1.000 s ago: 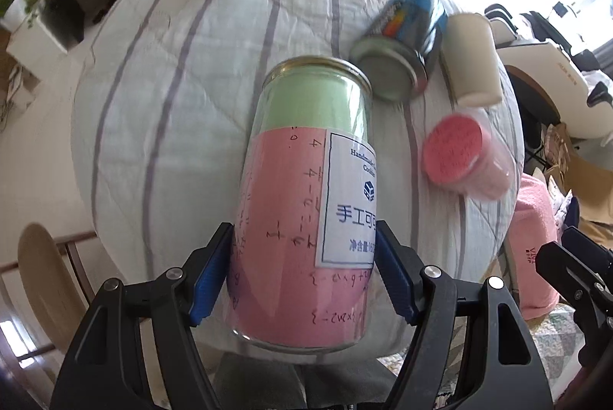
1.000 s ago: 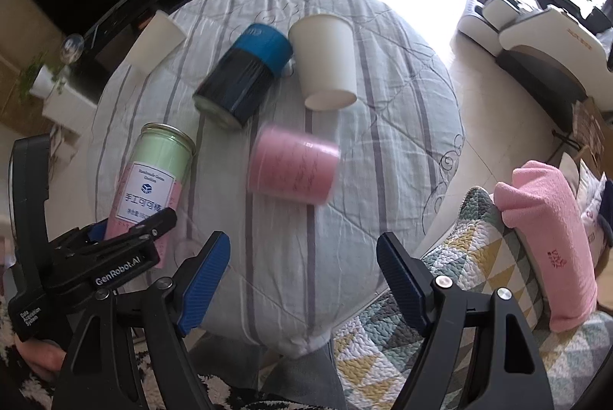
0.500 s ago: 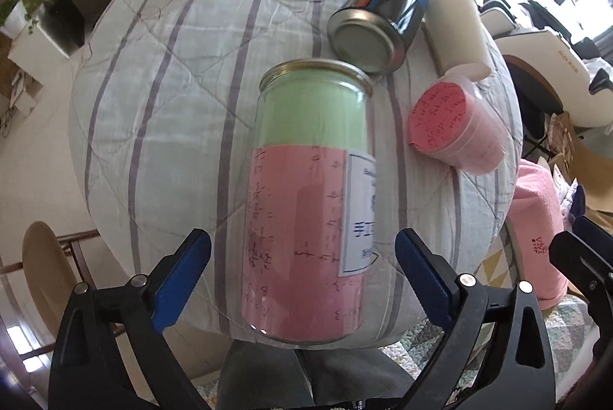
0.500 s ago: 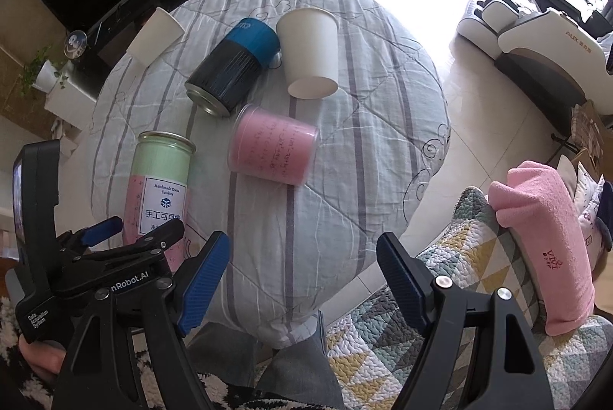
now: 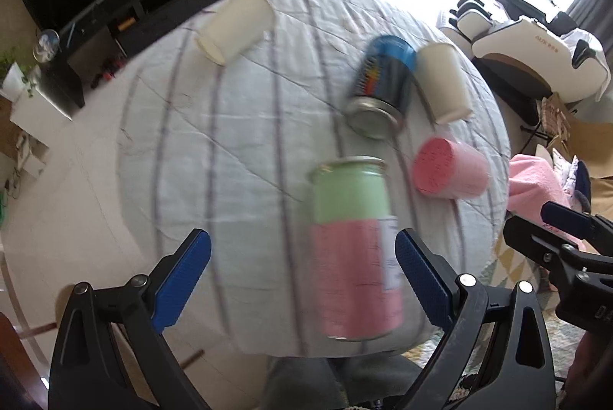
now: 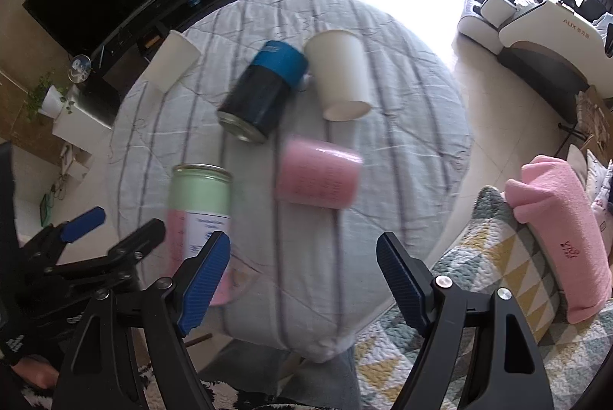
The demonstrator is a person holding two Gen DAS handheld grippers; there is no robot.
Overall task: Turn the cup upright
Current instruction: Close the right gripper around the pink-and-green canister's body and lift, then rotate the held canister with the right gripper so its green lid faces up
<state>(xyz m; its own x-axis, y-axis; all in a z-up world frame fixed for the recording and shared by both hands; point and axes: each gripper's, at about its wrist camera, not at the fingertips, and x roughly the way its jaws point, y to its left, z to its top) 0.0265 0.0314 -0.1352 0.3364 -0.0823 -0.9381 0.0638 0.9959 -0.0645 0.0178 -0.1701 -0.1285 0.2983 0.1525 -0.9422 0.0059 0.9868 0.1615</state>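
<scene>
Though motion blur smears the green-and-pink jar (image 5: 354, 249) label, both grippers' jaws gape wide, empty.

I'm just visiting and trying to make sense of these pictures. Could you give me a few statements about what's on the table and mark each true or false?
1. The green-and-pink jar stands upright near the table's front edge. True.
2. The left tool is clamped on that jar. False: its jaws are spread open, clear of the jar.
3. The pink cup lies on its side. True.
4. The blue-capped dark can stands upright. False: it lies on its side.
5. The right tool holds a white paper cup. False: it is open and empty; both white cups sit on the table.
</scene>
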